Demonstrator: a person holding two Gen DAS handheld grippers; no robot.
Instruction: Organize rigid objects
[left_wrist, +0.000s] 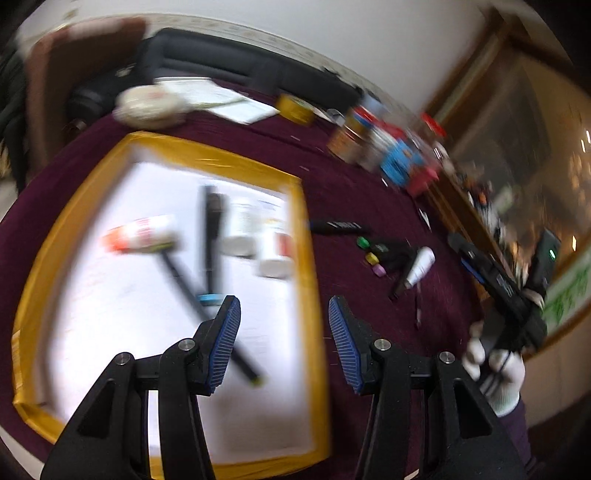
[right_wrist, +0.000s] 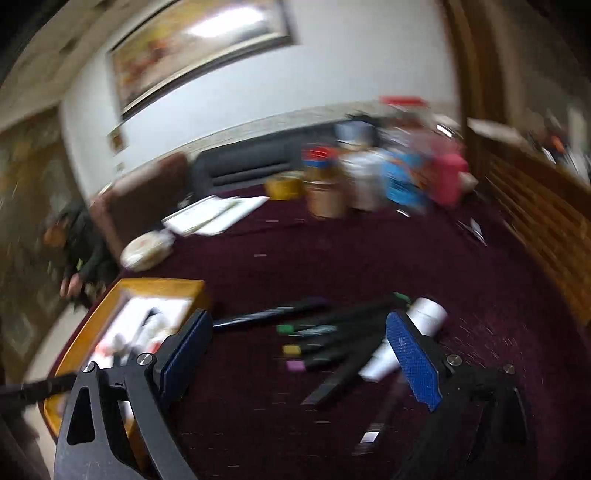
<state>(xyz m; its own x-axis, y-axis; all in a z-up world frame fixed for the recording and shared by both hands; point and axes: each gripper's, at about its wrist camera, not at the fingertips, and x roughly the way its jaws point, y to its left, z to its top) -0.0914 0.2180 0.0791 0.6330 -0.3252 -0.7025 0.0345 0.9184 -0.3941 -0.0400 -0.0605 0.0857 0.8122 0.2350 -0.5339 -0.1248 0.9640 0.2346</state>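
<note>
A yellow-rimmed tray (left_wrist: 221, 157) with a white floor holds an orange-and-white tube (left_wrist: 140, 232), two white bottles (left_wrist: 242, 229) and crossed black pens (left_wrist: 211, 236). My left gripper (left_wrist: 283, 301) hovers over the tray's right edge, open, with nothing between its blue pads. To the right, on the maroon cloth, lie several markers (left_wrist: 384, 254) with green, yellow and purple caps, a white bottle (left_wrist: 419, 266) and a black pen (left_wrist: 338, 225). My right gripper (right_wrist: 297, 315) stands wide open above those markers (right_wrist: 325, 339) and the white bottle (right_wrist: 424, 317), holding nothing. The tray (right_wrist: 162, 286) is to its left.
A gloved hand (left_wrist: 495, 365) carries the right gripper at the right edge. Jars and boxes (left_wrist: 380, 147) crowd the table's back, beside a yellow tape roll (left_wrist: 295, 107), papers (left_wrist: 218, 96) and a round white bundle (left_wrist: 147, 103). A wooden cabinet (right_wrist: 535, 206) borders the right side.
</note>
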